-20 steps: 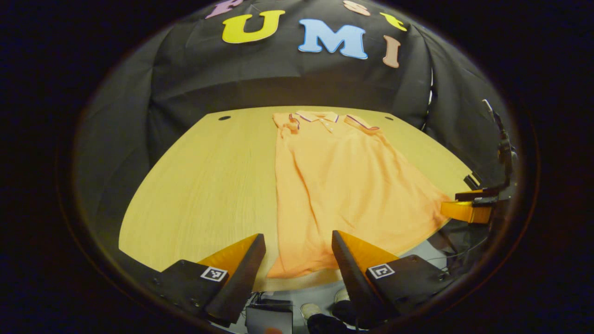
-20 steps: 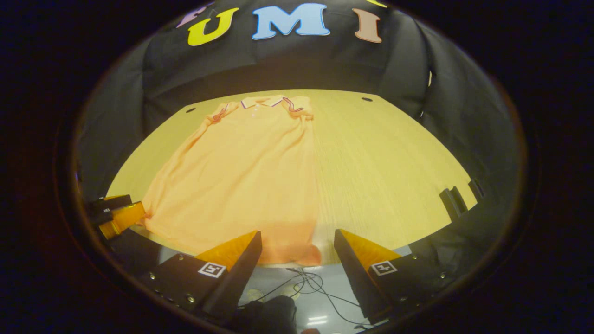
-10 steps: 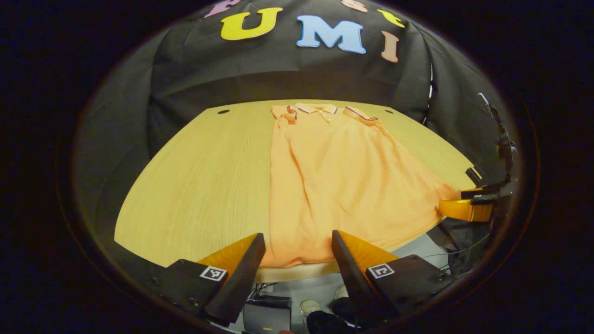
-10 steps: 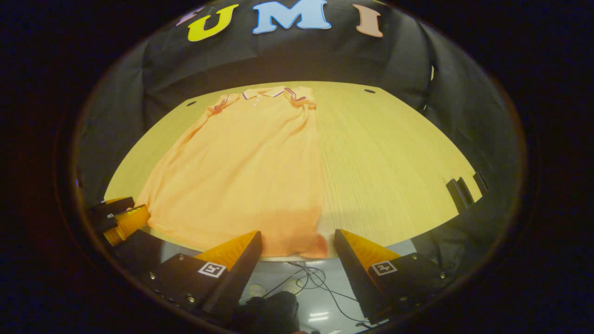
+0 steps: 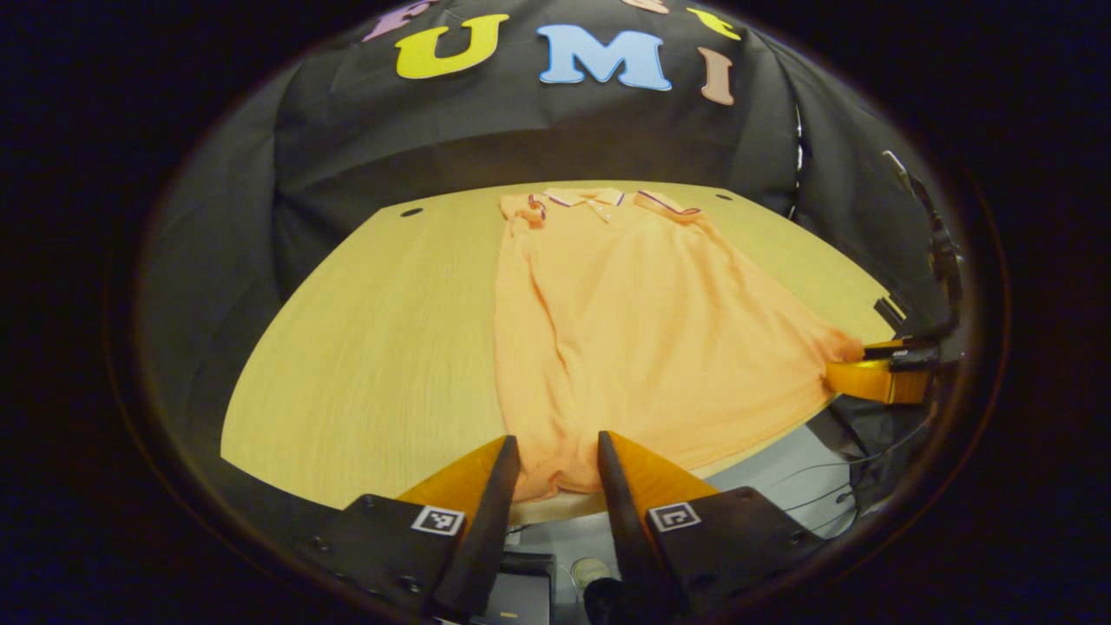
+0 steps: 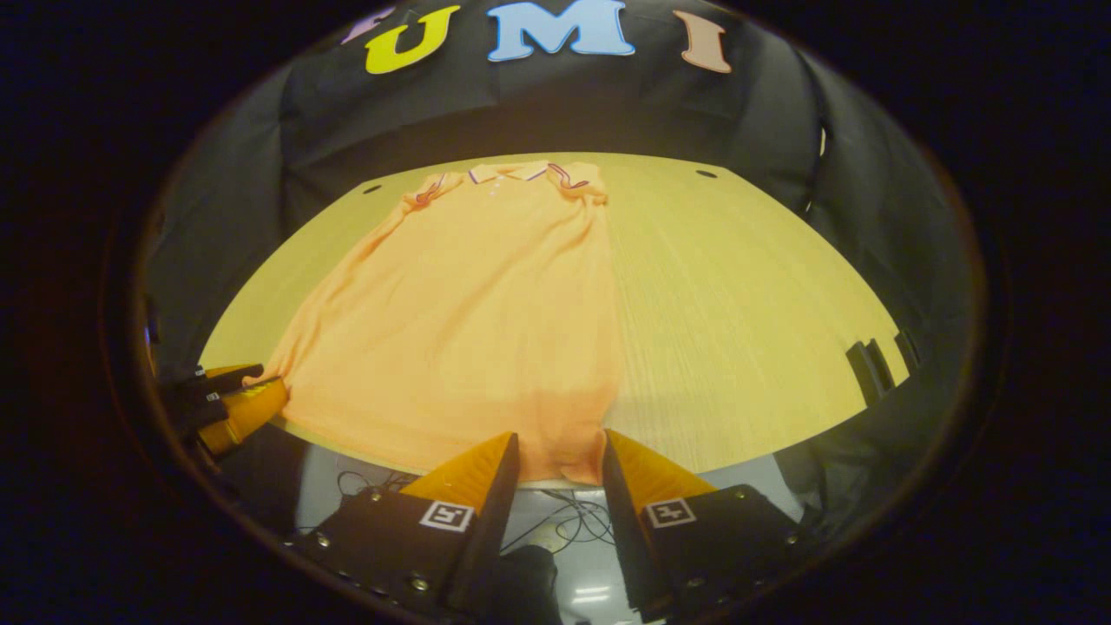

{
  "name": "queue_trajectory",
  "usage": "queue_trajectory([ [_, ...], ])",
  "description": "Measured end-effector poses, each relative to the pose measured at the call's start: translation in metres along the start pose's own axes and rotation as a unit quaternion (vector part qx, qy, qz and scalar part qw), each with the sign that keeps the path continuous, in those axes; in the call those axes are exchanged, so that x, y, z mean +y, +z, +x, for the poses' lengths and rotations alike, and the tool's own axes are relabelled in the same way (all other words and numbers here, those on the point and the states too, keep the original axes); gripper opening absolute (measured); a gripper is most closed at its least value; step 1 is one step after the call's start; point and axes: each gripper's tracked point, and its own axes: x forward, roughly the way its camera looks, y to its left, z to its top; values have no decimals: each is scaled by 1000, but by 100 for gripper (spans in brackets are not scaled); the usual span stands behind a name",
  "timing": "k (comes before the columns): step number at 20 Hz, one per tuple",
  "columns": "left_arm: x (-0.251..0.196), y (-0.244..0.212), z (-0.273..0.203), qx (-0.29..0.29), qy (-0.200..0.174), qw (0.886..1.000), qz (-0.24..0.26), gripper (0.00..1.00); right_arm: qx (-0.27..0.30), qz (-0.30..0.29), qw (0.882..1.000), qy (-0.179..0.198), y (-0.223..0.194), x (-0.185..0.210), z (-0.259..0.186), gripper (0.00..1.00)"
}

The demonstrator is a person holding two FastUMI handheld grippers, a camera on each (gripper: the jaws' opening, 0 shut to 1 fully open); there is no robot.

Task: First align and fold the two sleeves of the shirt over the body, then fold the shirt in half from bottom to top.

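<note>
- Left gripper view: left gripper (image 5: pixel 558 451) half-closed, its fingers flanking the shirt (image 5: pixel 625 330) hem's near corner; pinching cannot be told.
- Right gripper view: right gripper (image 6: pixel 560 447) likewise straddles the opposite hem corner.
- Shirt lies flat on the wooden table (image 5: pixel 364 347), sleeves folded in, collar at the far side.

The surface (image 5: pixel 364 347) is a pale wood-grain top with a curved near edge and small dark round holes near its far corners. One thing lies directly on it: an orange polo shirt (image 5: pixel 634 330), spread flat with its collar toward the far edge and its hem hanging slightly over the near edge. In the right gripper view the shirt (image 6: pixel 469 304) covers the left half, with bare wood (image 6: pixel 738 304) to its right.
</note>
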Motion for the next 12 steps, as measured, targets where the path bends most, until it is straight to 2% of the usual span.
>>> queue_trajectory([
  [1,-3,1,1,-3,1,1000,3,41,1,0,1000,4,0,1,0,41],
  [2,-5,2,3,-5,1,1000,6,34,3,-9,1000,12,1,2,2,35],
  [3,-6,3,3,-5,6,1000,3,18,1,-7,1000,17,3,3,5,38],
  [5,-4,4,6,-4,15,1000,-7,14,9,9,999,32,3,4,3,10],
  [6,-4,5,5,0,17,1000,-18,6,10,10,999,38,6,3,3,10],
  [7,-3,7,5,3,23,999,-23,7,12,14,999,50,7,3,5,0],
  [8,-1,6,5,6,32,999,-27,6,11,17,998,61,8,3,3,3],
  [12,0,33,-6,-20,54,998,-38,6,-33,12,996,84,46,-3,-13,3],
])
